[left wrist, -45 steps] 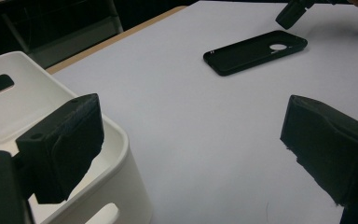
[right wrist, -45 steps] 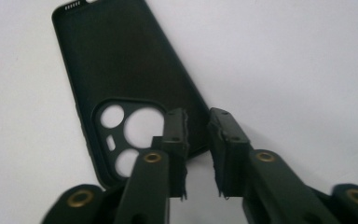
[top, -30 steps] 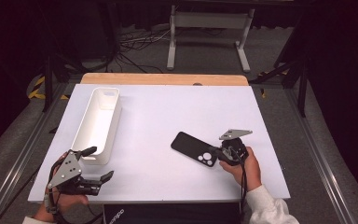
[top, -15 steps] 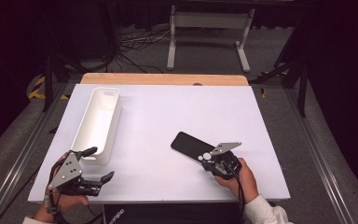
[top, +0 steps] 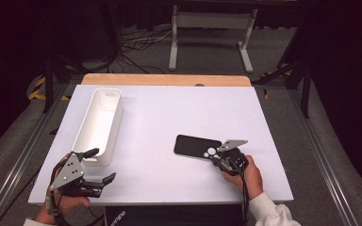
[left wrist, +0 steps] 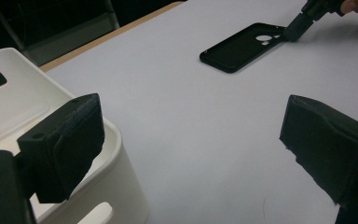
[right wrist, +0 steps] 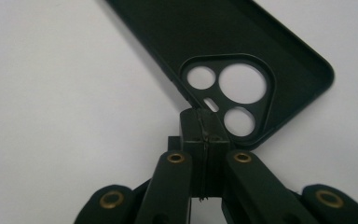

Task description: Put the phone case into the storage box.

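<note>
A black phone case (top: 193, 146) lies open side up on the white table (top: 169, 113), right of the middle, its camera cutout toward the person. My right gripper (top: 215, 159) is shut, and its joined tips (right wrist: 203, 126) touch the case (right wrist: 223, 32) at its near edge beside the cutout. Nothing is visible between the pads. My left gripper (top: 101, 165) is open and holds nothing at the table's near left corner, just in front of the white bin (top: 115, 132). From the left gripper view, its jaws (left wrist: 196, 149) stand wide apart, with the case (left wrist: 237, 46) and the right gripper (left wrist: 298, 28) far off.
The long white bin (left wrist: 116, 186) stands empty along the table's left side. A wooden strip (top: 165, 79) runs along the far edge. Beyond it on the dark floor are cables and a metal stand (top: 209, 33).
The right hand has shifted a little to the left and toward the person, bringing its shut tips to the case's near edge. The case and the left gripper stayed put.
</note>
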The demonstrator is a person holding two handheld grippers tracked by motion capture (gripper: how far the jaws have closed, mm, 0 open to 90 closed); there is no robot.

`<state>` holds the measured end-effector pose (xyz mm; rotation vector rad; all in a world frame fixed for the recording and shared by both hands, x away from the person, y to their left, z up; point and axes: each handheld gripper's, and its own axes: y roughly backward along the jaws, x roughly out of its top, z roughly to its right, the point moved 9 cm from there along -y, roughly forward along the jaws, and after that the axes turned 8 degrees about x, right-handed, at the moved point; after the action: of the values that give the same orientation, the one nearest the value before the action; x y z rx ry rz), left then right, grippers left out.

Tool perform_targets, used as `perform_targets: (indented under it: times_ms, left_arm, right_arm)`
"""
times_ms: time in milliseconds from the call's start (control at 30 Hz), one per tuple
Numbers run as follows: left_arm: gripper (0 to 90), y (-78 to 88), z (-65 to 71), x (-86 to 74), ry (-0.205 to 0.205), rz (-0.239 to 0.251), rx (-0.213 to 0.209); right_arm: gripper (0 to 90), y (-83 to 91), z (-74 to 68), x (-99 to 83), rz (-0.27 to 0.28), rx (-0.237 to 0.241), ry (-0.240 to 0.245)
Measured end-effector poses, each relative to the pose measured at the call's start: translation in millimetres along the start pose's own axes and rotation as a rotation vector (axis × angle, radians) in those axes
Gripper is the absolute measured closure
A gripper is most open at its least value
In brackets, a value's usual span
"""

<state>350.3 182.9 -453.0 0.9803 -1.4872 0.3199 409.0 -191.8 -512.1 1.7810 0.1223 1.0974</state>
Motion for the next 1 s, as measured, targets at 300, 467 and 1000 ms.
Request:
perform_targets:
  times_ms: [300,467,1000]
  left_arm:
    - [7.2,-2.8,0.5,-1.2,0.000,-0.004,-0.004]
    - [7.2,-4.0,2.0,-1.4,-0.002,-0.007,-0.007]
    - [7.3,-7.2,2.5,-3.8,-0.008,-0.025,-0.013]
  right_arm:
    - [90.0,-2.0,39.1,6.6,0.044,-0.059,-0.097]
    - [90.0,-5.8,47.5,12.6,0.048,-0.092,-0.089]
    - [90.0,-22.9,63.6,37.3,0.039,-0.126,-0.053]
